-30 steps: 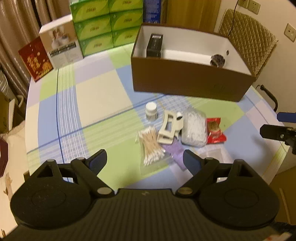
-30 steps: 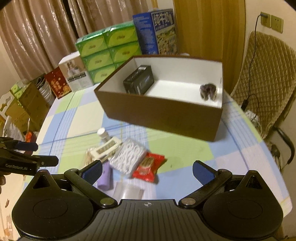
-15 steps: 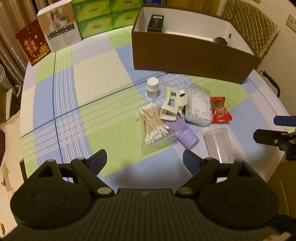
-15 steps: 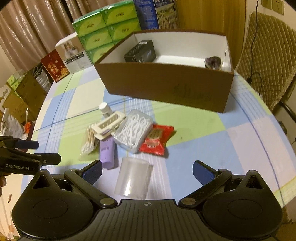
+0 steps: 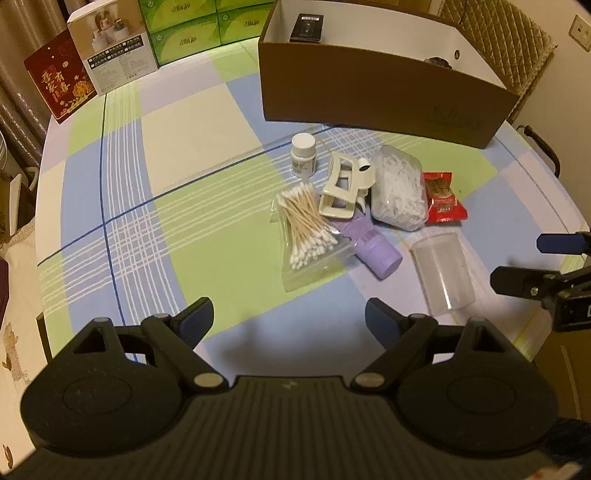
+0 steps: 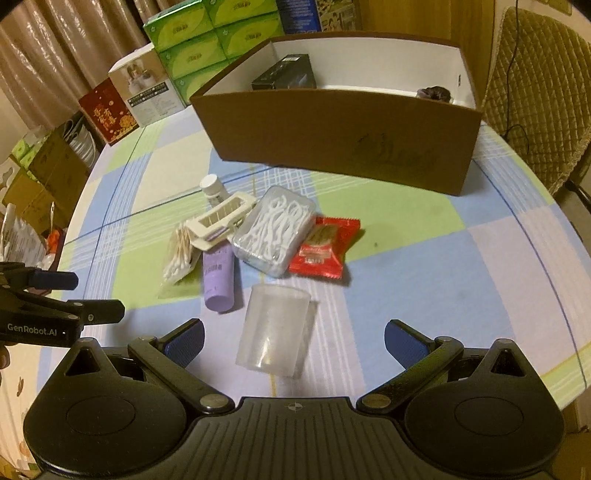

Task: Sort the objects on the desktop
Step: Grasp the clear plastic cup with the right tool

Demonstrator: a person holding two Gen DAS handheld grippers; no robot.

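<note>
A cluster of small items lies on the checked tablecloth: a white pill bottle (image 5: 303, 153), a cream hair clip (image 5: 345, 186), a bag of cotton swabs (image 5: 306, 229), a purple tube (image 5: 373, 247), a clear box of floss picks (image 5: 399, 192), a red snack packet (image 5: 443, 197) and a clear plastic cup (image 6: 275, 330) on its side. Behind them stands a brown box (image 5: 384, 88) holding a black carton (image 6: 286, 72) and a dark object (image 6: 436, 94). My left gripper (image 5: 288, 315) hangs open short of the swabs. My right gripper (image 6: 293, 334) is open above the cup, its fingers clear of it.
Green tissue boxes (image 5: 192, 26), a white carton (image 5: 114, 48) and a red box (image 5: 59, 85) line the far table edge. A quilted chair (image 6: 535, 74) stands right of the brown box. Each gripper shows in the other's view, the left gripper (image 6: 96, 295) and the right gripper (image 5: 521, 260).
Both grippers have sunk toward the table and tipped further down, so the item cluster looks nearer and the clear cup has come into view. No object has moved.
</note>
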